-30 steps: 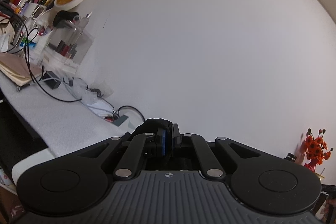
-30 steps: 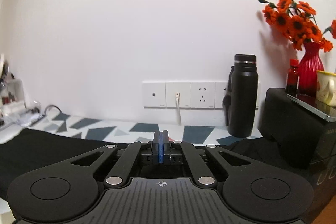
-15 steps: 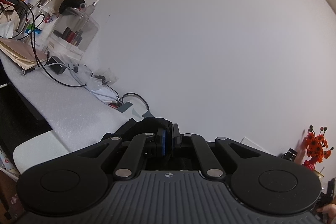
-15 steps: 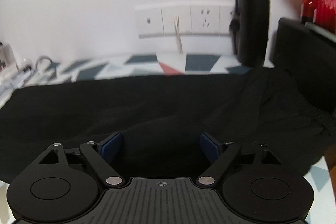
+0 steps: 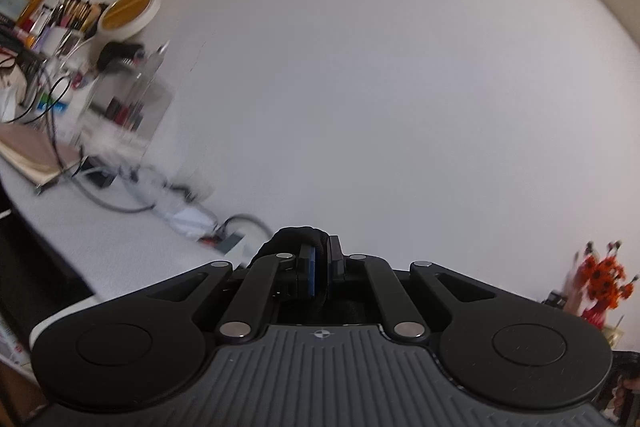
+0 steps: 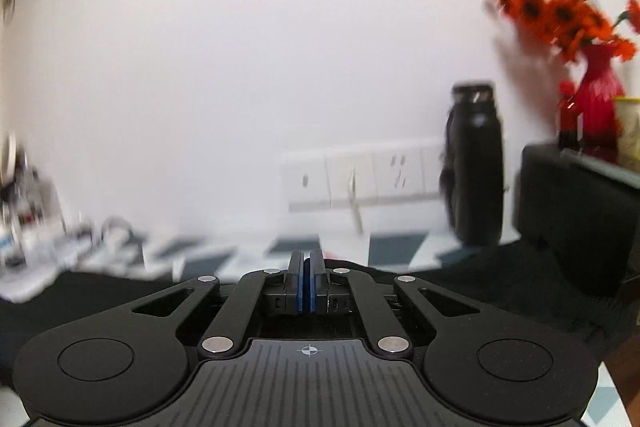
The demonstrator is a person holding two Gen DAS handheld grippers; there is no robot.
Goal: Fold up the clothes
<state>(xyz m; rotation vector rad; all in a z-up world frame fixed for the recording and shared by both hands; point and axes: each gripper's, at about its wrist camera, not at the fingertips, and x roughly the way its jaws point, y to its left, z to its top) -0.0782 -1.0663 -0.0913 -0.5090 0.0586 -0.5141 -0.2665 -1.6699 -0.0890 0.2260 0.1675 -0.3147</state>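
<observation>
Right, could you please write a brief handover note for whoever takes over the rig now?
Left tongs: shut on a bunch of the black garment, raised toward the wall.
Right tongs: shut; a pinch of cloth cannot be confirmed.
The garment's remainder lies on the patterned table by the black bottle.
Done: no finished fold visible.
Left: complete the folds, lay flat.

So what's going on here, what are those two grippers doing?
A person is folding a black garment on a patterned table, with a gripper in each hand. The left gripper is shut on a bunch of the black cloth and held up facing the wall. The right gripper is closed with its pads together; whether it pinches any cloth can't be told. The rest of the garment lies spread on the table below it, near a black bottle.
</observation>
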